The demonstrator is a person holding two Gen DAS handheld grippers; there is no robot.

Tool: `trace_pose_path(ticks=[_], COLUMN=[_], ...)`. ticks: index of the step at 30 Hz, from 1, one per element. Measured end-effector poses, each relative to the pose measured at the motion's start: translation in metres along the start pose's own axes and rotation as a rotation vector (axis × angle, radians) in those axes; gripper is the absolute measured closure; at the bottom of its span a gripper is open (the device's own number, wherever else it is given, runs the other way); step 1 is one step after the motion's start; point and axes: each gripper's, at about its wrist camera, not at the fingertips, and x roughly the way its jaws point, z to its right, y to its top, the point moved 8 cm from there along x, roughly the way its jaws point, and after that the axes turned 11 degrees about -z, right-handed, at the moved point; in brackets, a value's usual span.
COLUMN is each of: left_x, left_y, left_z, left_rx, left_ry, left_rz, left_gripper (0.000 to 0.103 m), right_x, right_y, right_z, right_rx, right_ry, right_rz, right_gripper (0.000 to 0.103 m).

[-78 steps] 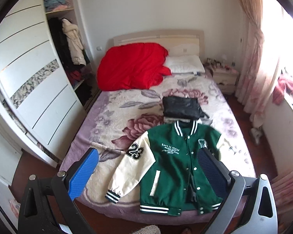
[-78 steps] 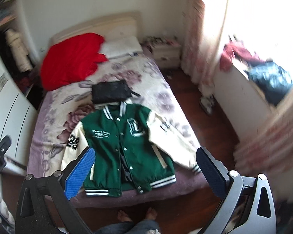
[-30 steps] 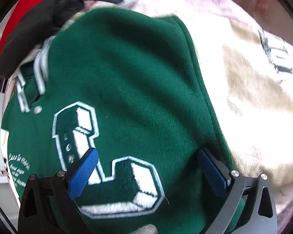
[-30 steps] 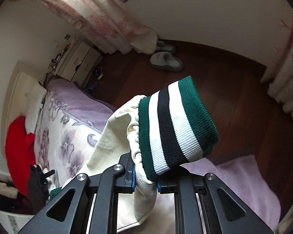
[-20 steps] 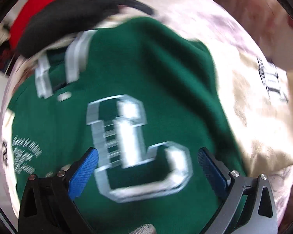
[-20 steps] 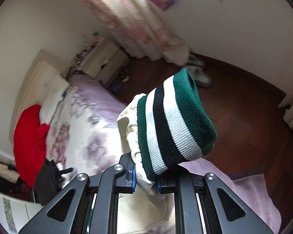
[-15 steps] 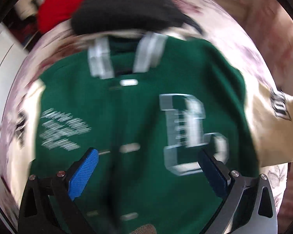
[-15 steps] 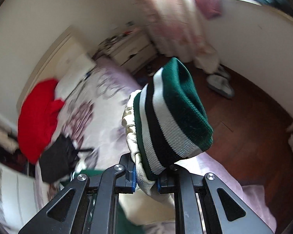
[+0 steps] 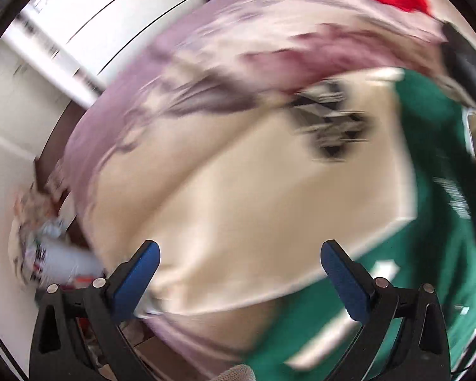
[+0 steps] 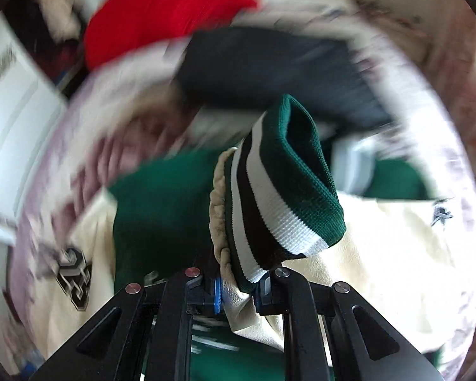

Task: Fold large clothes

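Between the right claw's (image 10: 238,292) pads sits the striped cuff (image 10: 279,190) of the varsity jacket (image 10: 161,209), clamped and lifted above the garment's green body, the cream sleeve (image 10: 380,254) trailing down behind it. Over the other cream sleeve (image 9: 254,209) hangs the left claw (image 9: 238,273), jaws wide apart with nothing between them, pointing steeply down. That sleeve lies close to the bed's (image 9: 136,104) side edge, with floor and a white wardrobe (image 9: 120,9) just beyond. Farther up the flowered bedspread lie a dark folded garment (image 10: 269,66) touching the jacket's collar, then a red quilt (image 10: 161,9). Everything is motion-blurred.
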Motion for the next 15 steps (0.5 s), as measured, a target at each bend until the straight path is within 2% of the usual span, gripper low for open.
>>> trace_pose_path(ticks=[2,4,5,6,7,8,10,11,12,15], left_x=[0.023,0.045,0.059,0.066,0.077,0.086,0.108,0.115,0.124,0.147], left_y=[-0.005,-0.015,-0.026,-0.033,-0.045,-0.048,-0.066,-0.071,-0.077,-0.078], left_z=[-0.044,-0.073,-0.098,-0.107,-0.123,-0.125,-0.136,-0.135,-0.131,-0.110], left_rx=[-0.056,-0.117,-0.172,-0.205,-0.259,-0.289,-0.386,-0.418,-0.467,-0.568], left_ry=[-0.010,-0.055,-0.094,-0.129,-0.195,-0.228,-0.368,-0.430,-0.525,-0.721], left_rz=[-0.045,-0.095,-0.140,-0.162,-0.196,-0.220,-0.284,-0.305,-0.331,-0.382], left_gripper=[0.000,0.000,0.000,0.000,0.000,0.000,0.000,0.000,0.000,0.000], right_x=[0.050,0.085,0.088,0.082,0.075,0.058,0.027,0.014,0.006,-0.003], right_y=[-0.014,-0.038,-0.048,-0.056,-0.064,-0.073,-0.085,-0.090,-0.094,-0.098], right_z=[-0.042,-0.068,-0.079,-0.085,-0.090,-0.097,-0.099,-0.097,-0.090,-0.075], right_rx=[-0.041,-0.078,-0.089,-0.094,-0.091,-0.076,-0.019,0.010,0.037,0.063], right_ry=[-0.033,-0.020,0.005,0.052,0.105,0.225,0.401,0.454,0.451,0.361], right_rz=[-0.096,-0.228,-0.249,-0.255,-0.258,-0.254,-0.242,-0.242,-0.237,-0.224], right_gripper=[0.086,0.071,0.063,0.048,0.032,0.026,0.022,0.022,0.022,0.022])
